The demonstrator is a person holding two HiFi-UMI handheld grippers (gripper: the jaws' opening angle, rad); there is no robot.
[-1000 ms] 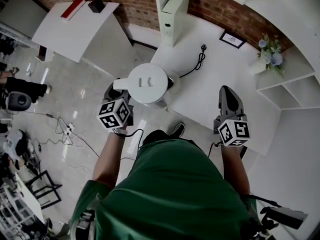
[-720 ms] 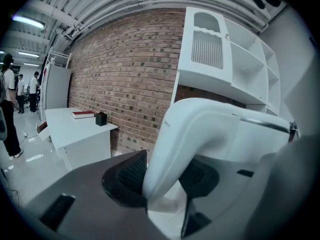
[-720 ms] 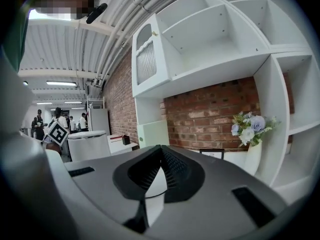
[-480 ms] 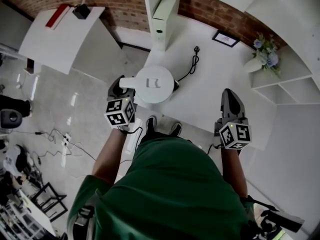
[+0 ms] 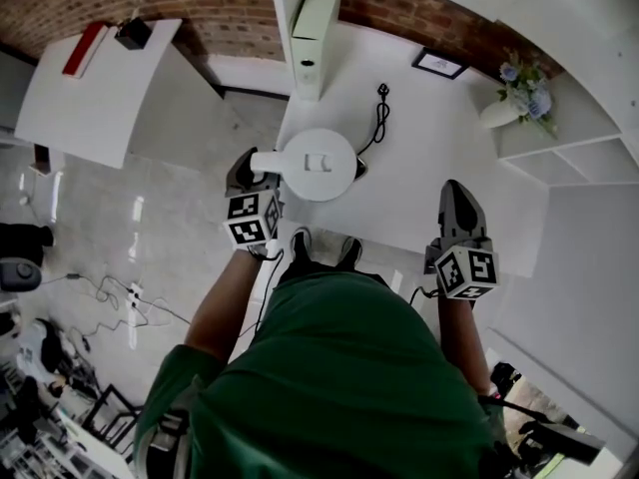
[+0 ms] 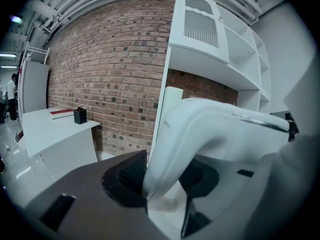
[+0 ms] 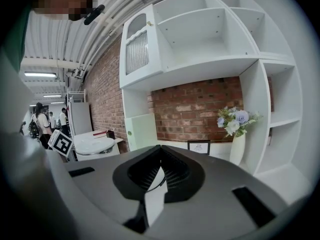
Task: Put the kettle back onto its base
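A white kettle (image 5: 318,165) with a round lid is over the front left part of the white counter (image 5: 419,178). My left gripper (image 5: 250,180) is shut on its curved handle (image 6: 200,129), which runs between the pads (image 6: 131,176). The kettle also shows in the right gripper view (image 7: 95,145), beside the left gripper's marker cube (image 7: 60,143). A dark edge of the base (image 5: 357,168) peeks out at the kettle's right. Its black cord (image 5: 377,118) runs back to a loose plug. Whether the kettle rests on the base I cannot tell. My right gripper (image 5: 457,206) hovers over the counter's right side, shut and empty.
A tall white box file (image 5: 315,18) stands at the counter's back. A small picture frame (image 5: 439,64) and a vase of flowers (image 5: 509,93) stand at the back right, before white shelf compartments (image 5: 569,168). A side table (image 5: 100,88) with a red book stands at left.
The left gripper has carried the kettle away from me and down over the counter, toward the cord's end. The right gripper has hardly moved.
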